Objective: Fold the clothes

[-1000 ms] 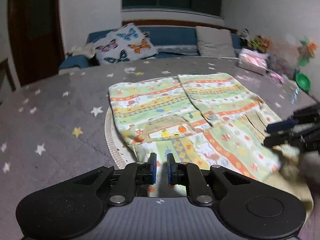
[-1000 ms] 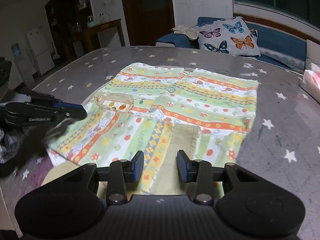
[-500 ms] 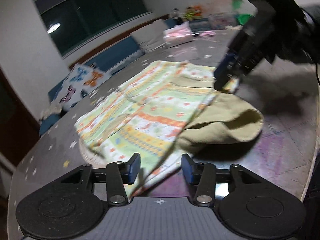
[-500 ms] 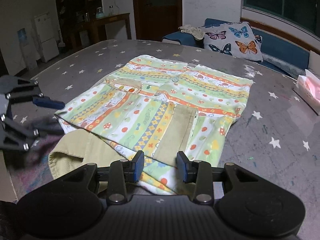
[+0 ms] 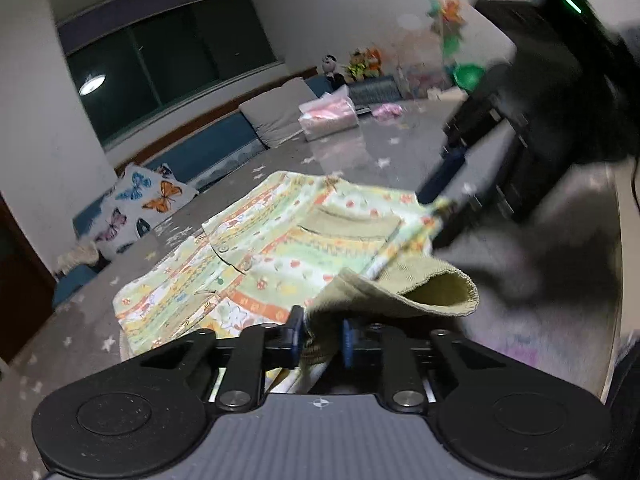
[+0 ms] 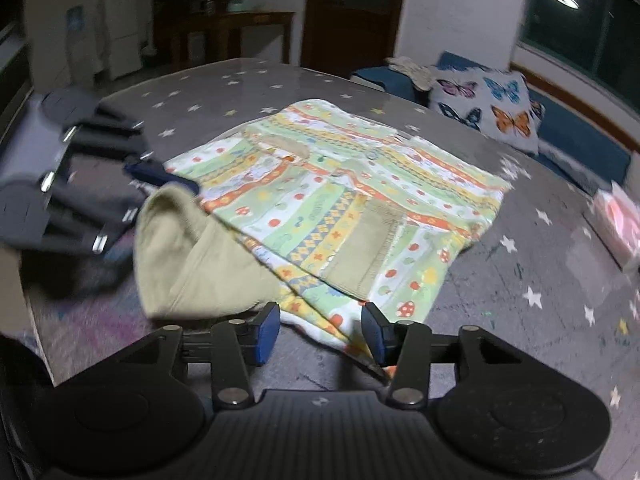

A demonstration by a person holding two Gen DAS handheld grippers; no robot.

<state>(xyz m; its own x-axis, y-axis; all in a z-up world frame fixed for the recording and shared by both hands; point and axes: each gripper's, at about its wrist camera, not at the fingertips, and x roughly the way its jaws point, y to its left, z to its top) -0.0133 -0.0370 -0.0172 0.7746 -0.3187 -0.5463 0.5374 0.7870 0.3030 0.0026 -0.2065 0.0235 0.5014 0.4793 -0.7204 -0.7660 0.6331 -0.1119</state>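
Note:
A child's patterned garment (image 6: 352, 200) with green, orange and yellow stripes lies flat on the grey star-print table (image 6: 540, 264); it also shows in the left wrist view (image 5: 260, 256). Its olive hood (image 6: 188, 256) lies at the near left, seen too in the left wrist view (image 5: 400, 292). My left gripper (image 5: 320, 338) is shut on the hood's edge; in the right wrist view it is a blurred shape (image 6: 132, 176) at the hood's far side. My right gripper (image 6: 320, 326) is open over the garment's near hem, which lies between its fingers. In the left wrist view it is a blurred dark shape (image 5: 500, 168) at the far corner.
A butterfly cushion (image 6: 488, 108) and a grey cushion (image 5: 276, 116) lie on a blue bench behind the table. A pink tissue pack (image 5: 330, 116) sits on the table's far side, also in the right wrist view (image 6: 618, 224). Toys (image 5: 444, 60) crowd one corner.
My left gripper moved to the hood and closed on its edge, after being open half a second ago. My right gripper moved along the hem and stayed open. The hood came out from under the garment.

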